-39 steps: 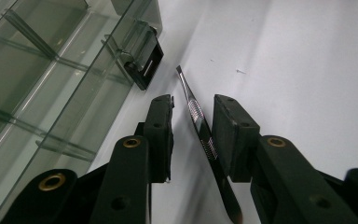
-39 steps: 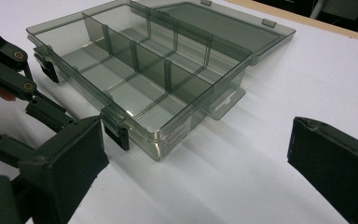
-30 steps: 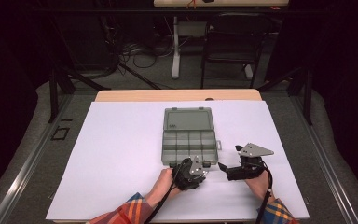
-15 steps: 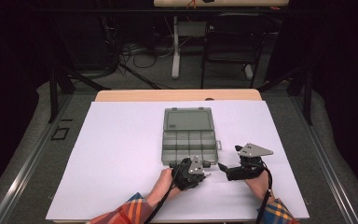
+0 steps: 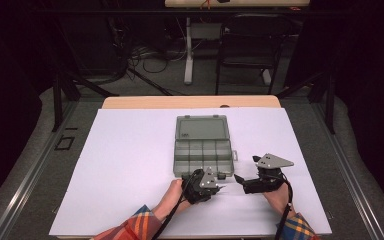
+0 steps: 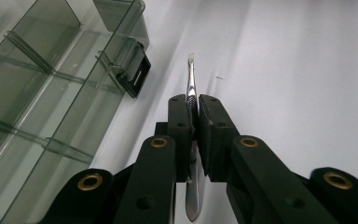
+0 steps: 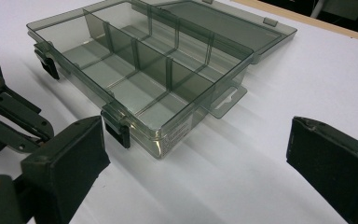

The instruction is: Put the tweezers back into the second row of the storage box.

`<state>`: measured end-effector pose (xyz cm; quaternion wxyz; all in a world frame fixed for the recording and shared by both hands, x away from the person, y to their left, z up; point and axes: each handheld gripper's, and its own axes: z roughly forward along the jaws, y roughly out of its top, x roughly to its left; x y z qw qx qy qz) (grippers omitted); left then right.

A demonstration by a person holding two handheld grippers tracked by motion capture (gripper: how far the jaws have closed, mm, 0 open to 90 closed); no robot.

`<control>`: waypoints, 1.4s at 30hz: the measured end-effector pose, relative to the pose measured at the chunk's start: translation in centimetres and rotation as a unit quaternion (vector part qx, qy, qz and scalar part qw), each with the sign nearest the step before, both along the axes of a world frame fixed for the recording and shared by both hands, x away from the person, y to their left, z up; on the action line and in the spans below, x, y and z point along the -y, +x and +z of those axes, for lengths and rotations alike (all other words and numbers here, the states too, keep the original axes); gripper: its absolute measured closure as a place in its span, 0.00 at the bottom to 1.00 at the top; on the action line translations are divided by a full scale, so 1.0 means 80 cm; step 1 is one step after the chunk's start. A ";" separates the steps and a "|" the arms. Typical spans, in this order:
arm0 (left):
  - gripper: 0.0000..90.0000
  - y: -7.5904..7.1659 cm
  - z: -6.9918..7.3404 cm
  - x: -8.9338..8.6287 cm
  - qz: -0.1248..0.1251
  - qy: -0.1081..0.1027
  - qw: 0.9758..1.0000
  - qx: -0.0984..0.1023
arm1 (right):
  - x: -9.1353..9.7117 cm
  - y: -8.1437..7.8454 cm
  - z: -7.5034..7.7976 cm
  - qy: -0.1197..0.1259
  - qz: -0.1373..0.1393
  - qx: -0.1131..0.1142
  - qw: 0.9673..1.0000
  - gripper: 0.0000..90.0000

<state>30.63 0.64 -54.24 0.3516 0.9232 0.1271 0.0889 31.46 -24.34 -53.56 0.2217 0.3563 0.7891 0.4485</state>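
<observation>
Tweezers [image 6: 191, 88] of bright metal are pinched between the jaws of the left gripper [image 6: 194, 109]; the jaws have just been closing on them and now press on both sides of the ridged grip section. The slim tip pokes out past the jaws, close above the white table [image 6: 298, 70], and the rounded back end shows low between the gripper's arms. In the left gripper view the tweezers lie just beside the near corner of the organiser box [image 6: 37, 93], close to one of its black latches [image 6: 133, 74] but apart from it.

From the high view, the left gripper [image 5: 215, 188] sits just in front of the box [image 5: 202, 145], at its near edge, held in a hand that comes out of a plaid sleeve [image 5: 130, 227]. The box is a clear smoky-grey plastic case divided into small compartments, all bare, with its lid [image 5: 202, 128] folded open flat on the table beyond them.

The right gripper [image 5: 240, 179] rests to the right of the left one, off the box's near right corner, with its jaws spread wide and nothing between them. Its own view looks across the table at the box [image 7: 144, 79] from that corner, the two black pads [image 7: 70, 158] standing well apart on either side, and part of the left gripper [image 7: 9, 116] shows beside the box's front wall.
</observation>
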 end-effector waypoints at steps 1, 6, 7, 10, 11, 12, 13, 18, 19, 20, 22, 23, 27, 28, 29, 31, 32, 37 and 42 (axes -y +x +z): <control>0.93 0.000 0.000 0.000 -0.001 0.000 1.000 0.000 | 0.000 0.000 0.000 0.000 0.001 0.000 1.000 0.04; 0.93 0.001 0.002 -0.002 -0.004 0.000 1.000 0.002 | 0.001 0.001 -0.001 0.000 0.000 0.000 1.000 0.04; 0.93 0.001 0.002 -0.002 -0.004 0.001 1.000 0.003 | 0.002 0.001 0.000 0.000 0.000 0.000 1.000 0.04; 0.93 0.001 0.004 -0.004 -0.008 0.003 1.000 0.004 | 0.001 0.000 0.000 0.000 -0.001 0.000 1.000 0.04; 0.93 0.001 0.005 -0.005 -0.010 0.005 1.000 0.004 | 0.001 0.000 0.000 -0.002 0.000 -0.001 1.000 0.04; 0.93 0.001 0.006 -0.006 -0.009 0.004 1.000 0.004 | 0.001 0.000 -0.001 -0.001 0.000 -0.001 1.000 0.04; 0.93 0.002 0.007 -0.006 -0.008 0.004 1.000 0.001 | 0.000 0.000 -0.001 -0.002 0.000 -0.002 1.000 0.04; 0.93 0.003 0.009 -0.011 -0.008 0.004 1.000 0.002 | 0.001 0.001 -0.001 -0.002 0.000 -0.001 1.000 0.04; 0.93 0.003 0.009 -0.011 -0.007 0.004 1.000 0.002 | 0.001 0.001 -0.001 -0.003 0.000 -0.001 1.000 0.04; 0.93 0.004 0.010 -0.012 -0.008 0.004 1.000 0.002 | 0.001 0.001 -0.001 -0.002 0.000 -0.001 1.000 0.04; 0.93 0.005 0.010 -0.014 -0.012 0.005 1.000 0.002 | 0.002 0.001 -0.001 -0.003 0.000 -0.001 1.000 0.04; 0.93 0.005 0.011 -0.015 -0.012 0.004 1.000 0.003 | 0.002 0.001 -0.001 -0.003 0.000 -0.001 1.000 0.04; 0.94 0.005 0.015 -0.019 -0.015 0.005 1.000 0.004 | 0.002 0.001 -0.001 -0.003 -0.001 -0.002 1.000 0.04; 0.94 0.006 0.016 -0.020 -0.015 0.004 1.000 0.003 | 0.002 0.001 -0.001 -0.004 -0.002 -0.002 1.000 0.04; 0.94 0.006 0.016 -0.020 -0.015 0.003 1.000 0.003 | 0.002 0.001 -0.001 -0.004 -0.001 -0.002 1.000 0.04; 0.94 0.006 0.016 -0.021 -0.014 0.003 1.000 0.003 | 0.002 0.001 -0.001 -0.004 -0.001 -0.001 1.000 0.04; 0.94 0.006 0.016 -0.021 -0.015 0.004 1.000 0.003 | 0.001 0.001 -0.001 -0.004 0.000 -0.001 1.000 0.04; 0.94 0.006 0.018 -0.023 -0.018 0.003 1.000 0.002 | 0.002 0.002 -0.001 -0.002 0.000 -0.002 1.000 0.04; 0.94 0.002 0.022 -0.025 -0.021 0.001 1.000 0.004 | 0.002 0.002 -0.002 -0.002 -0.001 -0.003 1.000 0.04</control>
